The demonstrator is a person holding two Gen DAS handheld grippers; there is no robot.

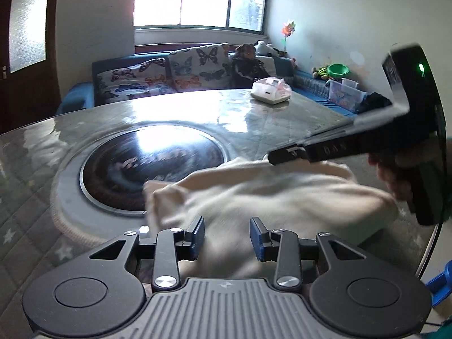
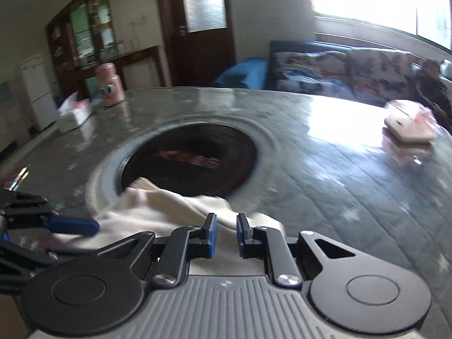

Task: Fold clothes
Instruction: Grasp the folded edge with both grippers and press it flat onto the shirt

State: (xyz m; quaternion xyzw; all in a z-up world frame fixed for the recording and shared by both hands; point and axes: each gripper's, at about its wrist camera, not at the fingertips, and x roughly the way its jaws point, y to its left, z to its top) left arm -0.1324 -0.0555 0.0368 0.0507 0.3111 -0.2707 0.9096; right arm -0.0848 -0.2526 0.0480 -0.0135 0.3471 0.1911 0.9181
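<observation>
The cream garment (image 1: 282,197) lies bunched on the table (image 1: 282,113), partly over the round black plate (image 1: 152,158), directly ahead of both grippers. The left gripper (image 1: 227,236) and the right gripper (image 2: 226,233) hover with fingers apart, holding nothing, about equally near it.

Home living room: butterfly-cushion sofa (image 1: 169,73), toys, wooden door (image 2: 197,22), fridge (image 2: 36,90).

Cream garment (image 1: 271,197): motion-blurred, near part hidden behind left gripper (image 1: 227,236). Lettering on dark round inset (image 1: 152,161) beyond garment: smeared, unreadable. Right gripper (image 1: 285,156) above garment: fingertips blurred, gap not discernible there. Person's hand (image 1: 392,178): mostly hidden by its handle
</observation>
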